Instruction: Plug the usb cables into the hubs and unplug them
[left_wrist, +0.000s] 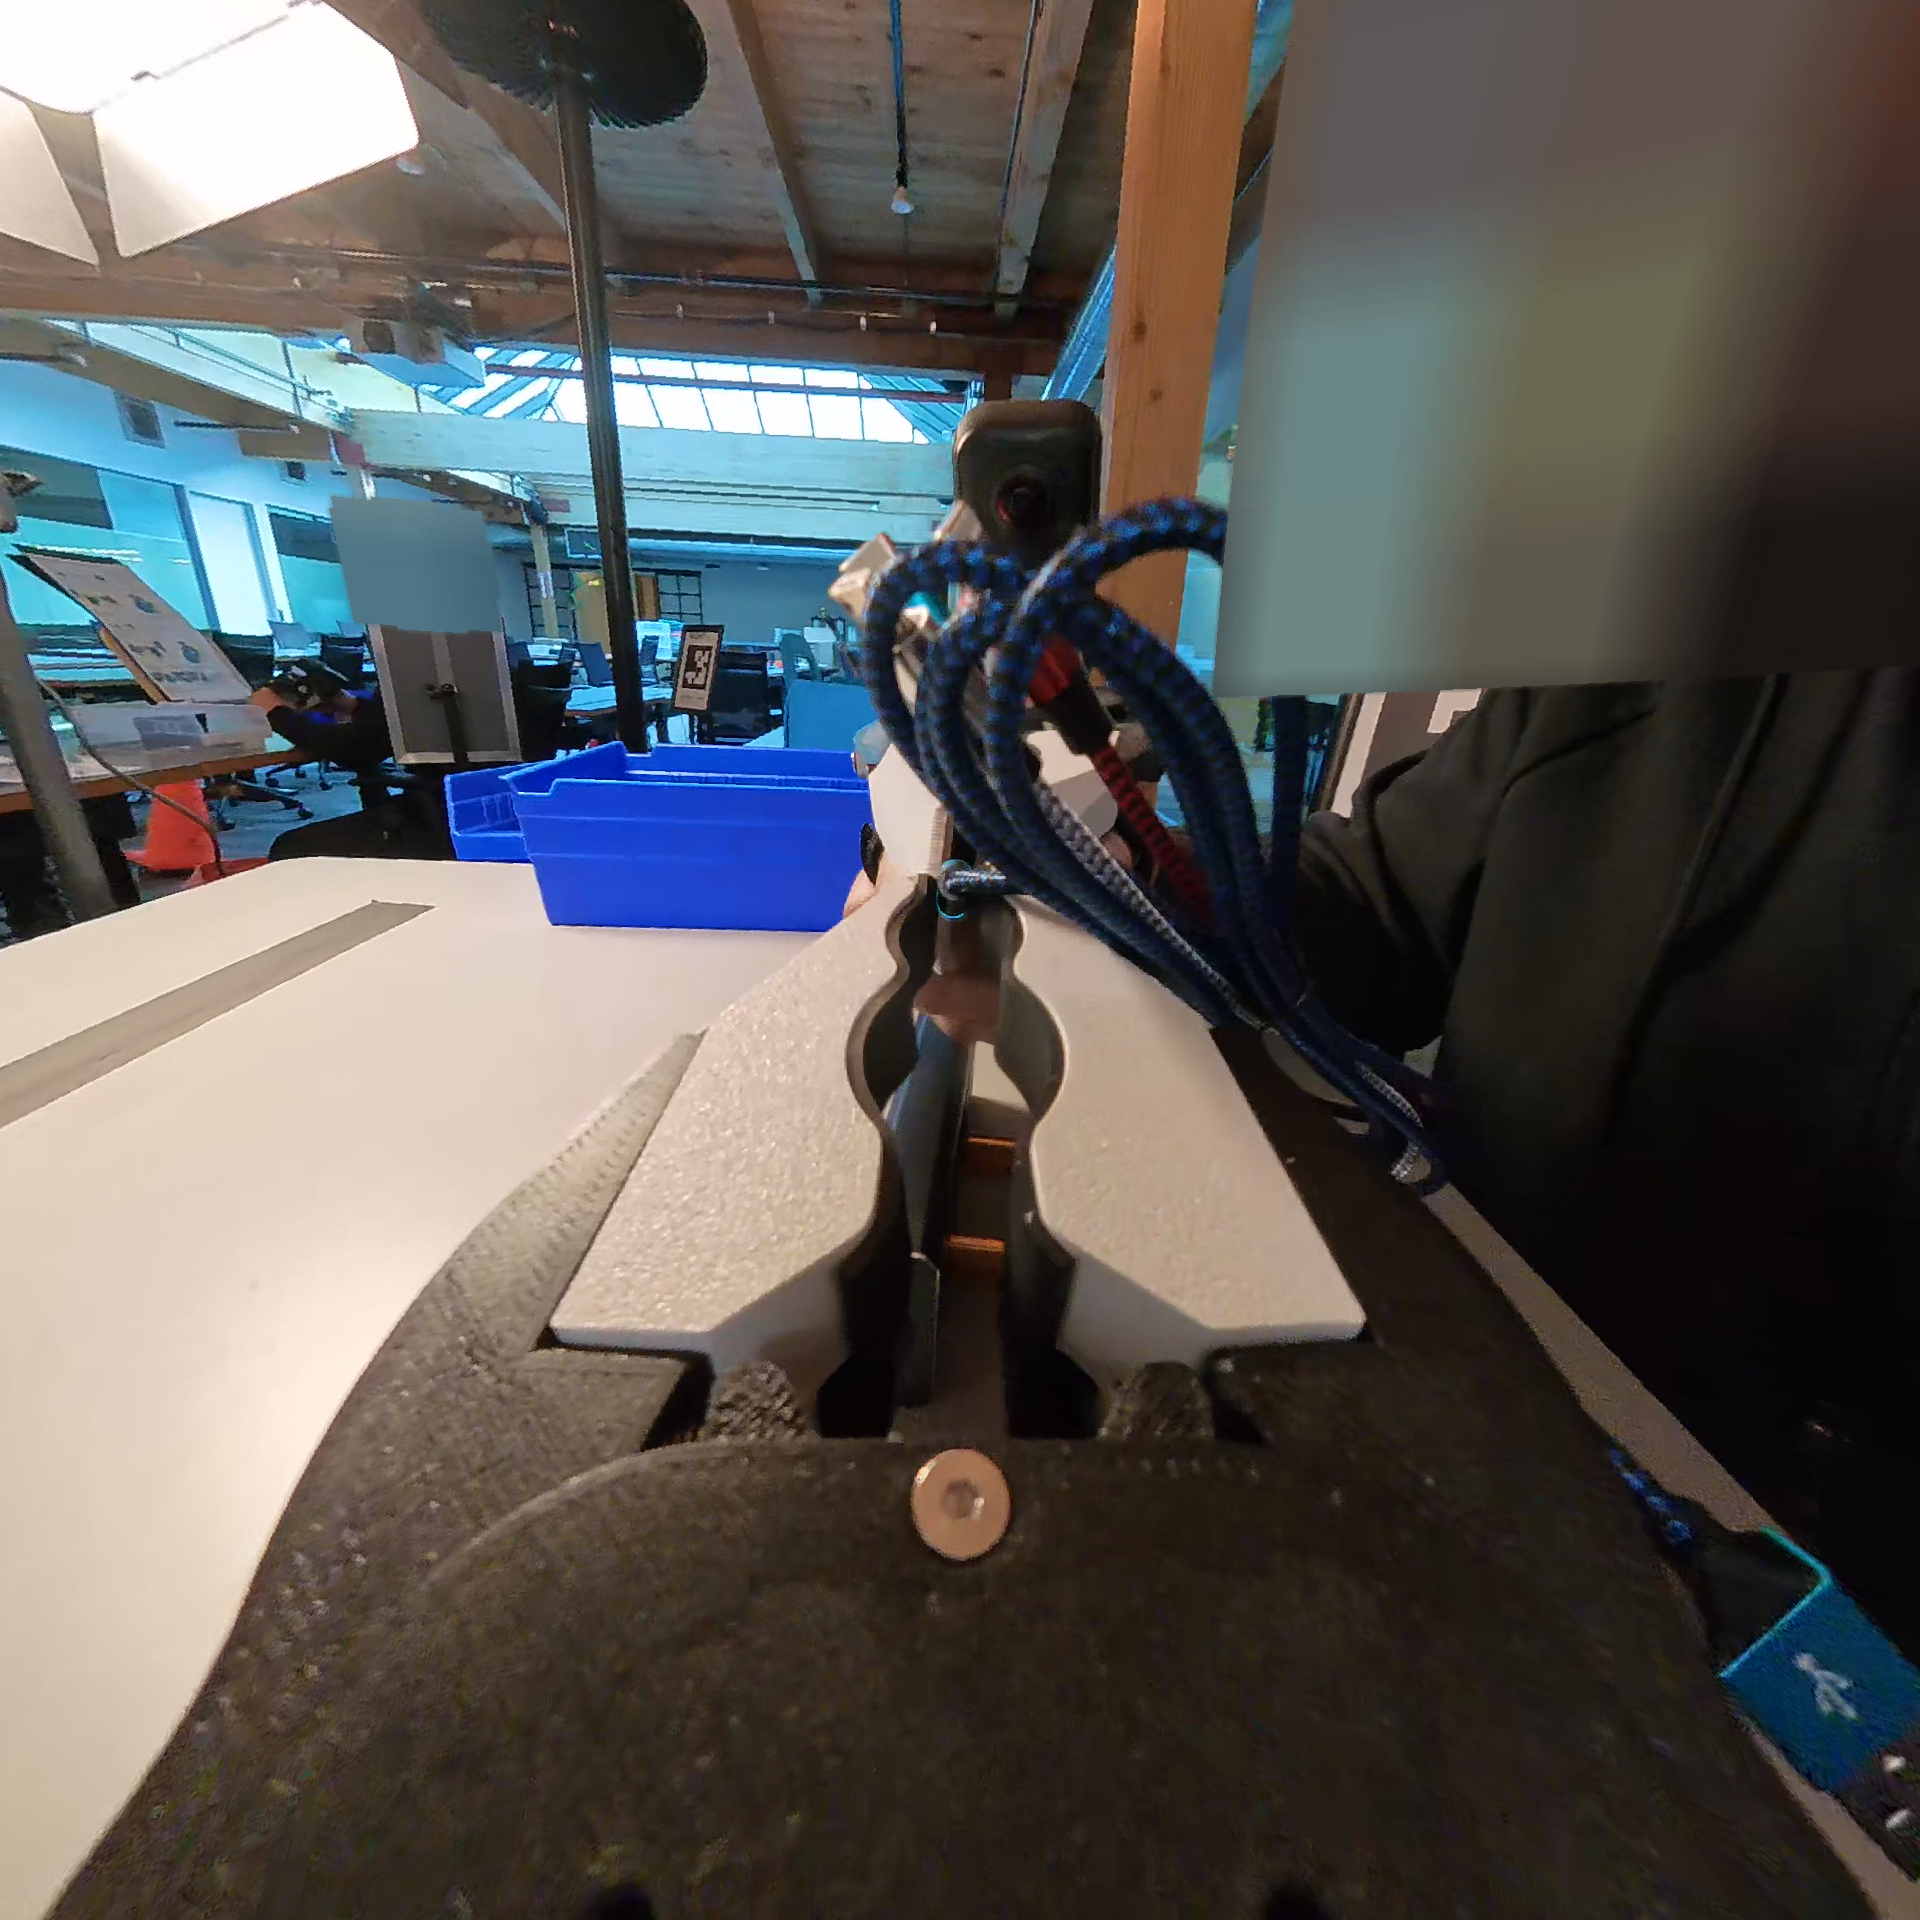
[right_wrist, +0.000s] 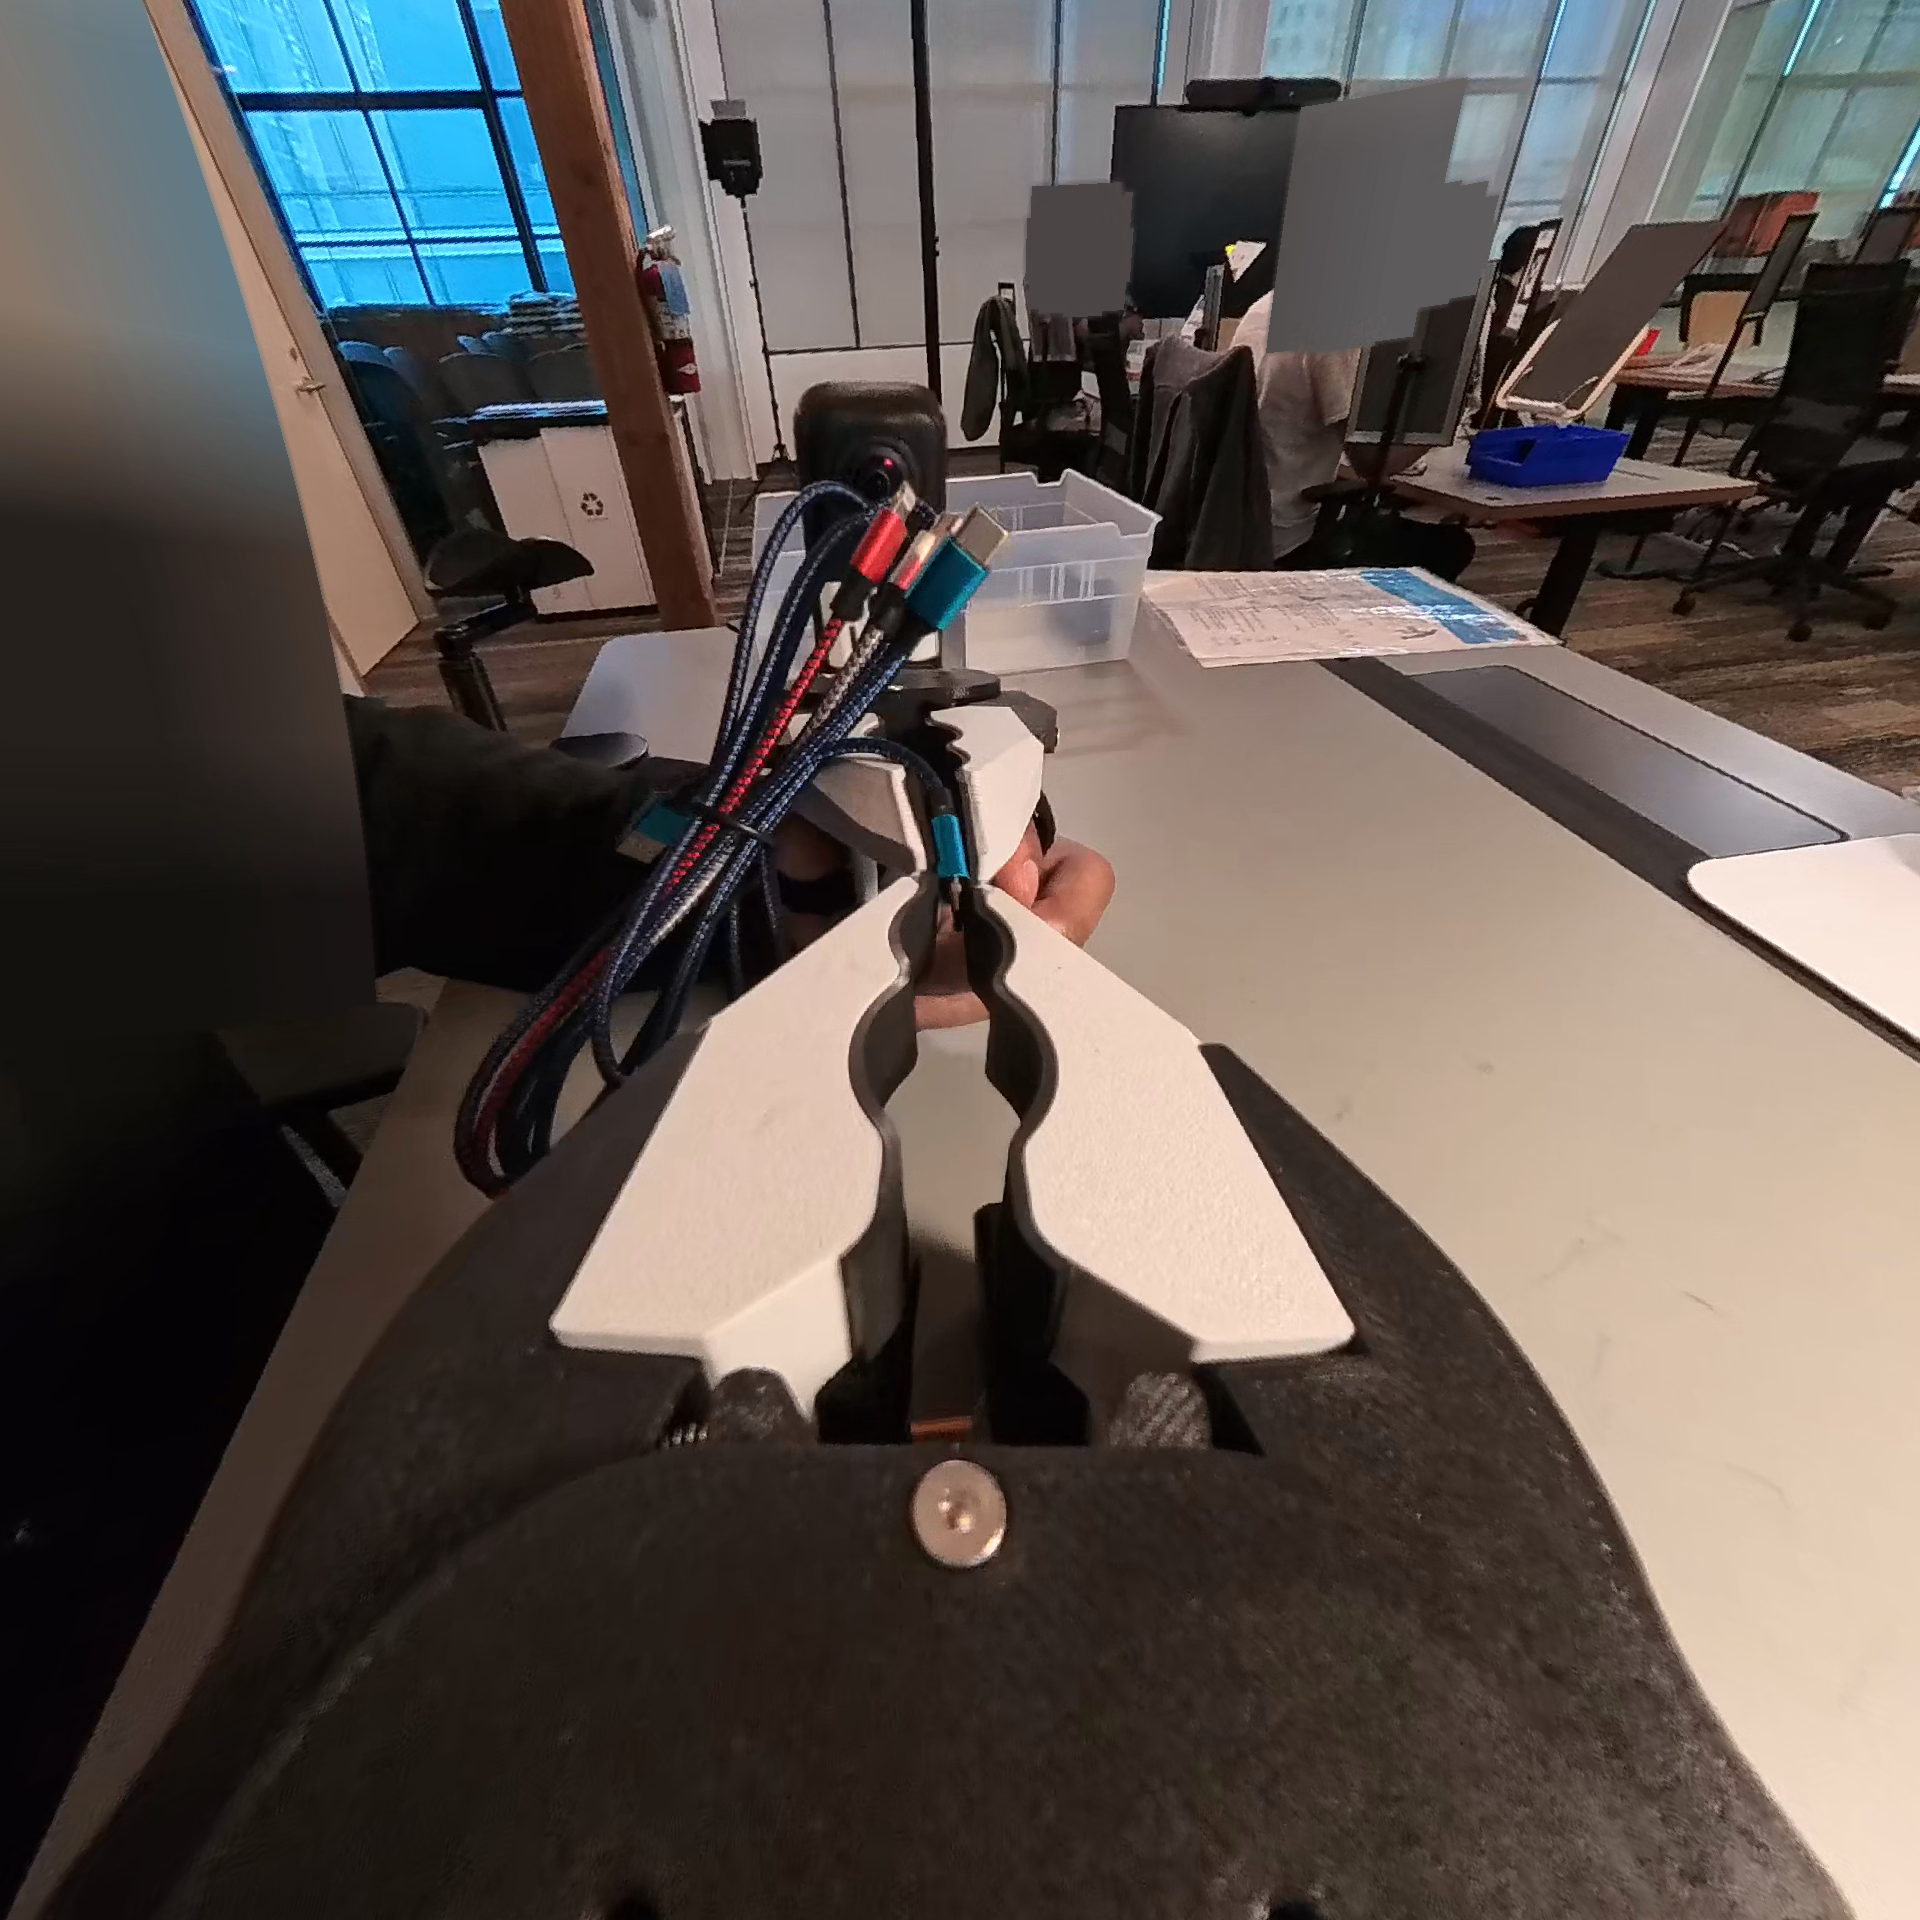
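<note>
Braided blue and red usb cables (right_wrist: 727, 821), bundled, hang between the 2 grippers above the grey table (right_wrist: 1403, 1039). The right gripper (right_wrist: 951, 894) pinches a teal-collared plug (right_wrist: 948, 844); the left gripper (left_wrist: 961, 904) clamps a cable end. A printed sheet (right_wrist: 1340, 613) lies near the far edge.

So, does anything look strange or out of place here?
Yes. The bundle of braided USB cables is still tied in a loop, draped over the left gripper, while the right gripper pinches one thin connector. No hub is visible.
</note>
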